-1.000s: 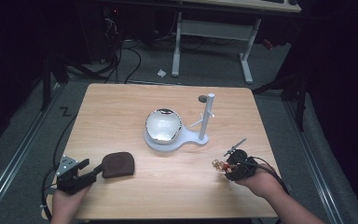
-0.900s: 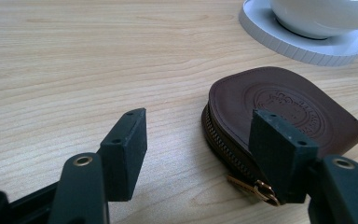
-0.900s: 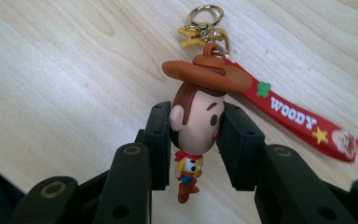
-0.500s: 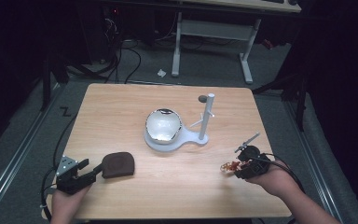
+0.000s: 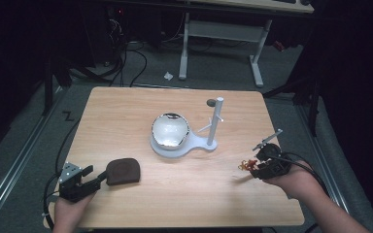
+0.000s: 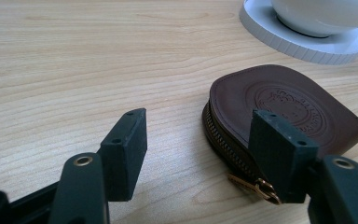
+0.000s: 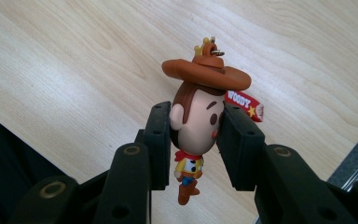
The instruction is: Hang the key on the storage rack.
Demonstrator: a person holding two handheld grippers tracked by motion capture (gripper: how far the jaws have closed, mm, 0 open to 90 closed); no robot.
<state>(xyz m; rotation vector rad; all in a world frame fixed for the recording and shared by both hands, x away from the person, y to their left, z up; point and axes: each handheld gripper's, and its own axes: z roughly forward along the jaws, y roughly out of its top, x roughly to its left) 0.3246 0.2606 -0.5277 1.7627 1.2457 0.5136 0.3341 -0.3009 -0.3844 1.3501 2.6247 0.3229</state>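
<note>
My right gripper is shut on a small cowboy figure keychain, its jaws pressing both sides of the head; in the high view this gripper hovers over the table's right side with the figure at its tip. My left gripper stands open on the wood beside a brown leather zip pouch; the right jaw overlaps the pouch's near edge by the zipper pull. From above, the left gripper sits at the front left, touching the pouch.
A white stand with a shiny bowl and an upright post with pegs occupies the table's middle. A small dark disc lies behind it. The table's right edge is close to the right hand.
The right gripper with the cowboy figure has shifted to the right and slightly toward the table's edge. The left gripper and pouch have stayed put.
</note>
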